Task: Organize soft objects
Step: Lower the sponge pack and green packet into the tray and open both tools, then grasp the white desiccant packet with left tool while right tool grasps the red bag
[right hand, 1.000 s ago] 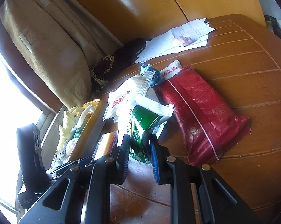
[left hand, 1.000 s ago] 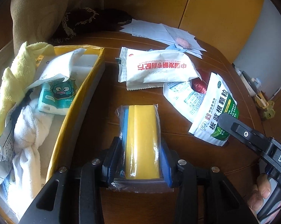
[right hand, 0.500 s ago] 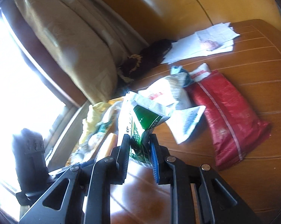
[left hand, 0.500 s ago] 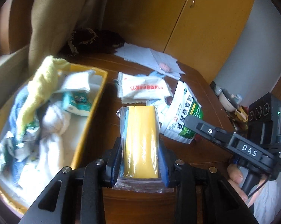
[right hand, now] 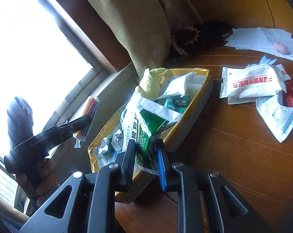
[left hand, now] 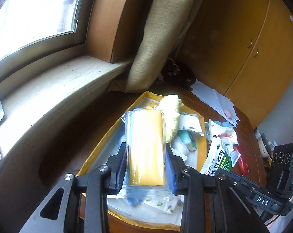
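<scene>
Daylight from the window (right hand: pixel 29 44) blows out my upper left; fisheye bends edges, table (right hand: pixel 233 145) glows warm.

The yellow tray (right hand: pixel 193 104) is crowded with a yellow towel (right hand: pixel 150 79) and packets, leaving little room inside. A curtain (right hand: pixel 138 25) blocks its far end. Bare table (right hand: pixel 233 155) is left between tray and white packets (right hand: pixel 251 83).
</scene>
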The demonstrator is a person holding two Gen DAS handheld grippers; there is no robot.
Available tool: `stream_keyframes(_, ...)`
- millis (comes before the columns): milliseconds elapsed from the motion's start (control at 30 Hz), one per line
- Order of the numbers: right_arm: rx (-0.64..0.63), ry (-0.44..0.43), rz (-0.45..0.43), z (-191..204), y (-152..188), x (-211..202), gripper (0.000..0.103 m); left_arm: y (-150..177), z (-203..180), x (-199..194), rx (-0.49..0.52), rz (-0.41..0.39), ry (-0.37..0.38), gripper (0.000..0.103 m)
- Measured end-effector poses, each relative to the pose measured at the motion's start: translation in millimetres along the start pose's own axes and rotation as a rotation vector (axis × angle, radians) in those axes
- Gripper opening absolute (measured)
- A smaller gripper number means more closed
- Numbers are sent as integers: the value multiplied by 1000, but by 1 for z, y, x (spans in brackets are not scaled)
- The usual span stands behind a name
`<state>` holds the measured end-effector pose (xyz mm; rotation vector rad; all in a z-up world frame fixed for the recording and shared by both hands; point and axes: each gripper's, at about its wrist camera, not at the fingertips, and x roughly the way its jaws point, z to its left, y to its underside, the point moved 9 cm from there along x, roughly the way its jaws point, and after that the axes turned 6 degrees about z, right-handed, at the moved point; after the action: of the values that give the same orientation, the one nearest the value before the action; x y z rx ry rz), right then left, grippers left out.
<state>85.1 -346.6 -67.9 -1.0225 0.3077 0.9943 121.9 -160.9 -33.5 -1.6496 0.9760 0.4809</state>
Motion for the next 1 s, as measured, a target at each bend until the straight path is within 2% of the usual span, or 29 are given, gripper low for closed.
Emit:
stream_keyframes(200,11,34,47,0,-9,24,21,-8,16,27,-17,34,-13,37)
stream_keyframes(367,38,45,67,-1,-7,35,22,-6,14,51,19,68,-47,38)
stream_keyframes(433,42,40,62,-1,-7,34,22,-3,14,60,22,97,-44,41)
stream_keyframes(467,42,36,57,0,-7,33,22,-1,15,64,20,113,-41,49)
stream_keyframes(500,42,30,51,1,-7,31,24,1,16,66,12,126,-37,56)
stream_keyframes(600,45,5,32,3,-8,26,38,5,19,64,-41,141,-7,59)
stream_keyframes(700,37,-10,14,7,-7,17,46,3,21,49,-121,104,40,61)
stream_keyframes(767,37,-28,-6,8,-7,8,49,1,16,35,-137,60,61,63)
stream_keyframes(867,34,-63,-32,8,-5,-5,57,3,-6,14,-104,0,87,70)
stream_keyframes(1000,38,-46,-52,-8,-4,-25,63,14,-53,4,-11,5,147,70)
